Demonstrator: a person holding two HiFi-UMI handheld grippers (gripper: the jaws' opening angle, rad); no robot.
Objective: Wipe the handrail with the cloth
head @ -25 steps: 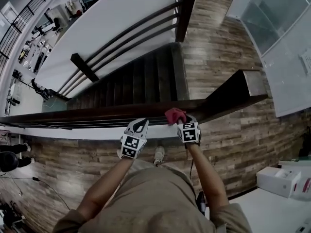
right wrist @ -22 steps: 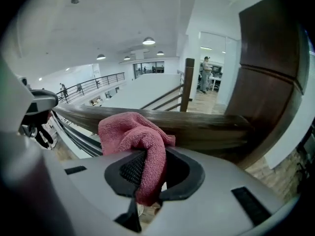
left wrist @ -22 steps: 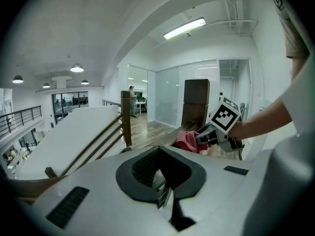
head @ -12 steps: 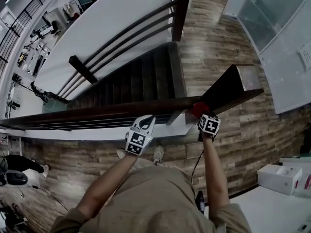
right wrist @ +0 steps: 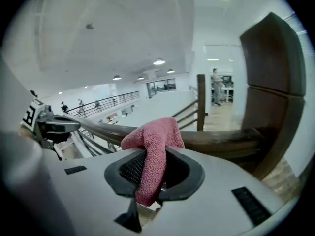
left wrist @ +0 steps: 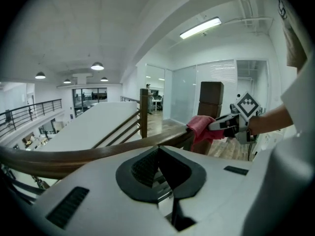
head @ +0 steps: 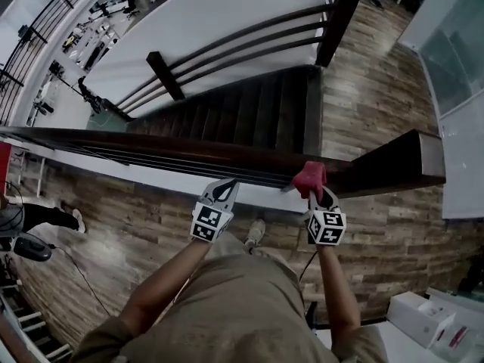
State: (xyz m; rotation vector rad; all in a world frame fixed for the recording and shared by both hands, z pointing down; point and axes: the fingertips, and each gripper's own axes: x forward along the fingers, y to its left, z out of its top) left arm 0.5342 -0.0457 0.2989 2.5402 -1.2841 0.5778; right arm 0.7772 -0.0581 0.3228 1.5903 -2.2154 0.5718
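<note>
A dark wooden handrail (head: pixel 189 148) crosses the head view from left to right and ends at a thick newel post (head: pixel 393 165). A red cloth (head: pixel 309 177) lies draped on the rail just left of that post, and my right gripper (head: pixel 311 193) is shut on it. In the right gripper view the cloth (right wrist: pixel 153 146) hangs out between the jaws onto the handrail (right wrist: pixel 216 139). My left gripper (head: pixel 224 188) stays shut and empty at the near side of the rail, well left of the cloth. In the left gripper view the handrail (left wrist: pixel 98 154) passes just beyond its tips.
A dark staircase (head: pixel 249 119) drops away beyond the rail, with a second railing (head: pixel 227 48) along its far side. A person (head: pixel 38 218) is on the lower floor at left. White boxes (head: pixel 423 316) sit at bottom right.
My right gripper has slid the cloth rightwards along the rail, away from the left gripper and up to the newel post. The head view has swung to the left.
</note>
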